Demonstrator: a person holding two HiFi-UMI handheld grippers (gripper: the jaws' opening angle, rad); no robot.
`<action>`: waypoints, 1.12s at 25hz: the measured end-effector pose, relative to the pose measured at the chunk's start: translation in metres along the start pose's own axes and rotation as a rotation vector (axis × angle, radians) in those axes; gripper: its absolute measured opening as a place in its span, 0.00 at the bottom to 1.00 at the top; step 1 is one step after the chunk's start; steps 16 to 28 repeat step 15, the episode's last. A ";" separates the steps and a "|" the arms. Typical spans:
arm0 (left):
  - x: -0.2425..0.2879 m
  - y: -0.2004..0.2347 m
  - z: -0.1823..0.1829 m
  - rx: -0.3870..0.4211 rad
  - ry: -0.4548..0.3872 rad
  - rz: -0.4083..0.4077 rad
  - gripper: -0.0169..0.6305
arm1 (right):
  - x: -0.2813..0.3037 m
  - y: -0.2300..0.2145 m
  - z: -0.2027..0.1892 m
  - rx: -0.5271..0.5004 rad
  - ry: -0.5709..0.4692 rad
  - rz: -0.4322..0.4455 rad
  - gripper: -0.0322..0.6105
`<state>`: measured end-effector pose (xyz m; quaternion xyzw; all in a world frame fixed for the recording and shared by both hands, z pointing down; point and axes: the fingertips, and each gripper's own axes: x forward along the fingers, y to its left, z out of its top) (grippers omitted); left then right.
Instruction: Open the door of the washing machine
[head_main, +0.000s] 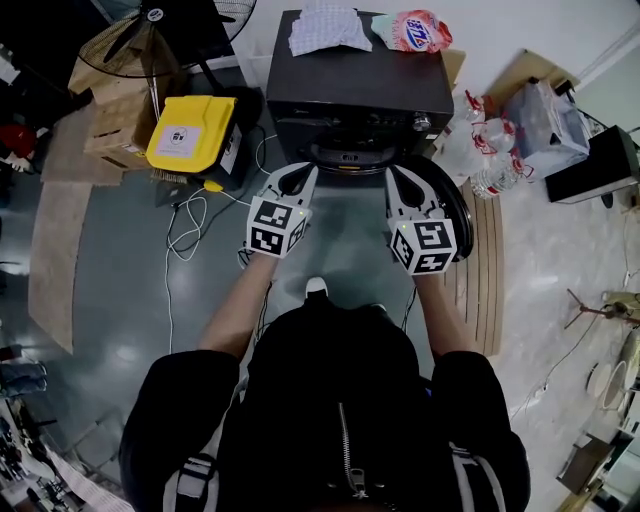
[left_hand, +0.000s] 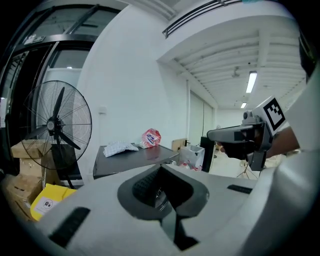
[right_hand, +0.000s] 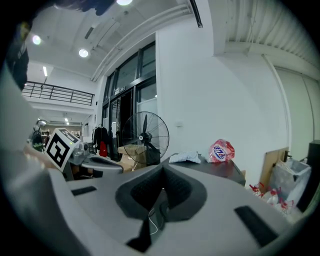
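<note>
A black, box-shaped washing machine (head_main: 360, 90) is seen from above, stood on the grey floor (head_main: 130, 260) against a white wall. Its flat top is dark and glossy. A silver knob (head_main: 422, 123) is set at the right end of the front panel, and a bright curved rim (head_main: 350, 158) is shown under the front edge. A crumpled white cloth (head_main: 328, 28) is laid at the back edge of the top, and a pink printed bag (head_main: 415, 30) at its back right corner.

The left gripper (head_main: 304, 172) and the right gripper (head_main: 396, 172) are held side by side just before the machine's front. Both pairs of jaws are closed together, with nothing between them.

The front face is steeply foreshortened, so the door is hard to make out. A dark round edge (head_main: 462, 215) is seen just right of the right gripper and is partly covered by it; whether this is the door swung out cannot be told. In both gripper views only the machine's top is shown.
</note>
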<state>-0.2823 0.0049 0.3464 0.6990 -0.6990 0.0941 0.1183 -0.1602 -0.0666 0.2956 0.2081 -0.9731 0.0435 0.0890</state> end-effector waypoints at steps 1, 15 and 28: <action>-0.001 0.000 0.000 0.000 -0.002 -0.002 0.03 | 0.000 0.001 0.000 -0.001 0.001 -0.002 0.05; 0.008 0.005 0.003 -0.001 -0.009 -0.037 0.03 | 0.008 0.003 -0.003 -0.004 0.016 -0.027 0.05; 0.008 0.005 0.003 -0.001 -0.009 -0.037 0.03 | 0.008 0.003 -0.003 -0.004 0.016 -0.027 0.05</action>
